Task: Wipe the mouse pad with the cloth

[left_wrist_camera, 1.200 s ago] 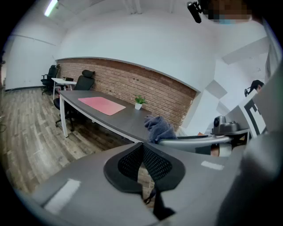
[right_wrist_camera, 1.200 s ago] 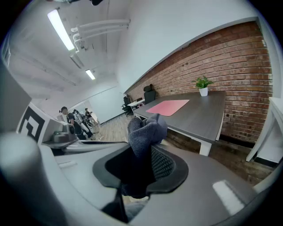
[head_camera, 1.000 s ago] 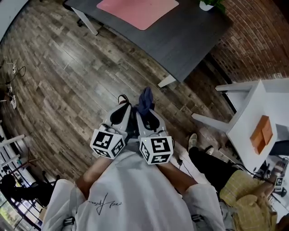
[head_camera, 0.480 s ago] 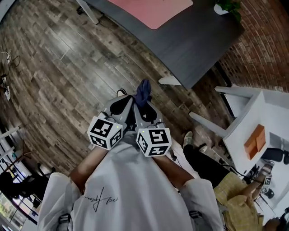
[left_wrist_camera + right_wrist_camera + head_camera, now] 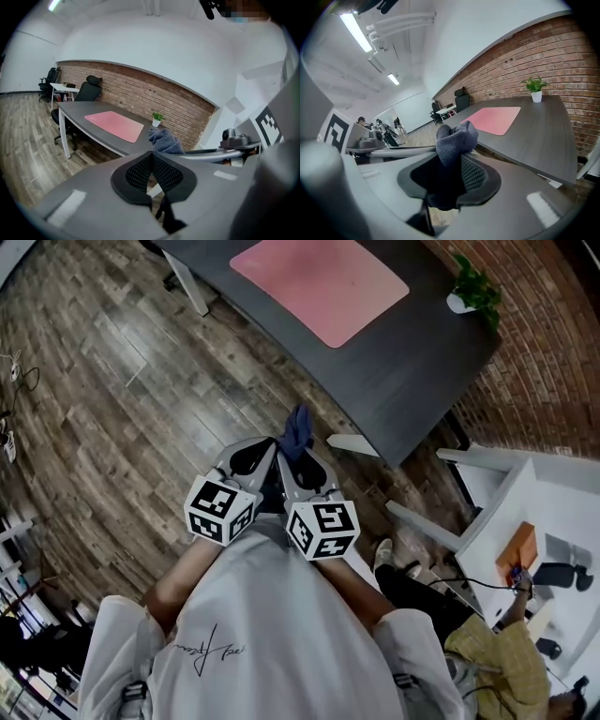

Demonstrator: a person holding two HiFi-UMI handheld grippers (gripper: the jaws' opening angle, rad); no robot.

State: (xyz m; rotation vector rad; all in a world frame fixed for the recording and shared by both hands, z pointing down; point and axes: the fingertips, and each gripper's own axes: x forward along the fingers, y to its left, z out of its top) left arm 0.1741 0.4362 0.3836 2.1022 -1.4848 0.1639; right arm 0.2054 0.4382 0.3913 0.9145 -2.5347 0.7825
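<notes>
A pink mouse pad (image 5: 322, 284) lies flat on a dark grey desk (image 5: 412, 362) ahead of me; it also shows as the pink mouse pad (image 5: 114, 125) and pink mouse pad (image 5: 493, 119) in the two gripper views. My right gripper (image 5: 298, 448) is shut on a dark blue cloth (image 5: 297, 430), which bunches up out of its jaws as the cloth (image 5: 454, 140). Close beside it, my left gripper (image 5: 251, 455) is shut with nothing between its pads (image 5: 151, 172). Both grippers hang over the wooden floor, short of the desk.
A small potted plant (image 5: 473, 292) stands at the desk's far right corner. To the right is a white table (image 5: 548, 493) with an orange item (image 5: 517, 552) on it, and a seated person (image 5: 469, 634) near it. Office chairs (image 5: 86, 89) stand behind the desk by a brick wall.
The desk and mouse pad have come further into view, lower in the head view. Both grippers stay close together, the right one still holding the cloth.
</notes>
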